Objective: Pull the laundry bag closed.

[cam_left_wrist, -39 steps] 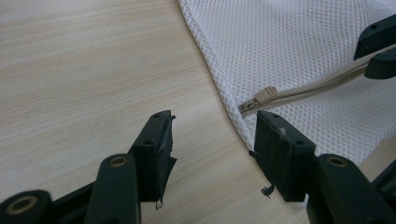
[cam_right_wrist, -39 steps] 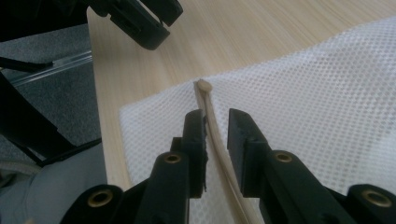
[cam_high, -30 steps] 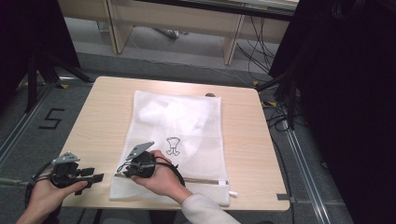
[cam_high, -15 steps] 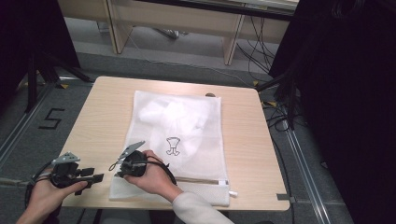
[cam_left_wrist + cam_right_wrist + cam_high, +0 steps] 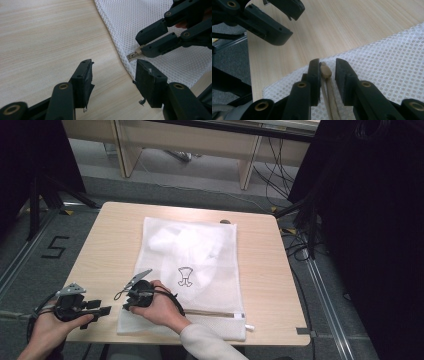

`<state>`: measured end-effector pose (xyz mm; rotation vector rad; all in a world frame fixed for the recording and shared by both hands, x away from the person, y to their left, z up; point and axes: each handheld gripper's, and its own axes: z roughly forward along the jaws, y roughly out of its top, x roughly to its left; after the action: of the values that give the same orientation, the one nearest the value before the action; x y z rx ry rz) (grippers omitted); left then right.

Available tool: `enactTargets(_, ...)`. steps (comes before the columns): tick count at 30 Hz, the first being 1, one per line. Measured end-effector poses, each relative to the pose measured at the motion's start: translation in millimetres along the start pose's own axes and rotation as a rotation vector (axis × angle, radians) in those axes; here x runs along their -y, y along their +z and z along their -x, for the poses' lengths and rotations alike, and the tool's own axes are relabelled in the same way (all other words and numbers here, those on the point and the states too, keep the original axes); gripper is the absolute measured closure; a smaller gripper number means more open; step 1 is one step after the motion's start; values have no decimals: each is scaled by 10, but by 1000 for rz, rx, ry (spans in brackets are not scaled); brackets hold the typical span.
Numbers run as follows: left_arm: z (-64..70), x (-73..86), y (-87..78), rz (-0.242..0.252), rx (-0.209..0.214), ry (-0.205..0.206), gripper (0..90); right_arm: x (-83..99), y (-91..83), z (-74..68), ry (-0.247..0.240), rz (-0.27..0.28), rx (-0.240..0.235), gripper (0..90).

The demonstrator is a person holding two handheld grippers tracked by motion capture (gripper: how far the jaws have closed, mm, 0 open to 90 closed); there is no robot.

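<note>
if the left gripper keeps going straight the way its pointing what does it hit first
Most likely the right gripper, whose jaws sit at the zipper pull on the near-left corner of the mesh laundry bag. The left gripper stands open, aimed that way; depth between them is unclear.

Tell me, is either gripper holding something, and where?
The right gripper has its jaws around the zipper pull of the mesh laundry bag; a firm grip cannot be told. The left gripper is open, holding nothing.

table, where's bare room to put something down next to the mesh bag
Bare wood lies on the table left of the mesh bag, and in a strip right of it toward the right edge. The near left corner is crowded: left gripper and right gripper at the zipper pull.
</note>
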<state>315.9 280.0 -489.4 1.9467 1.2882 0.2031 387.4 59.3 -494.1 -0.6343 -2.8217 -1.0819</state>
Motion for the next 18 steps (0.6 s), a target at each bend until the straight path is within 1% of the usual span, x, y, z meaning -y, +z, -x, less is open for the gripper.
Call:
enactTargets(6,5,0,5,-1,-1,-2,472,-9,45,16,5,-11,-3,752)
enactTargets(9,5,1,6,-1,0,-2,474,-11,61,11,19,-13,-8,762)
enactTargets(10,5,1,7,-2,0,-2,474,-10,71,8,10,-12,-7,768)
enactTargets(11,6,1,6,-3,0,-1,474,-9,76,-3,15,-18,-7,774)
enactTargets(13,6,1,6,-3,0,-1,474,-8,82,10,-7,-16,-4,800)
enactTargets(16,6,1,8,-4,1,-2,474,-2,75,-4,-3,-19,-9,819)
enactTargets(17,7,1,8,-4,3,-3,474,-1,69,-14,-13,-19,0,820)
enactTargets(18,9,-1,4,-8,8,-3,475,-4,67,-18,-33,-13,0,821)
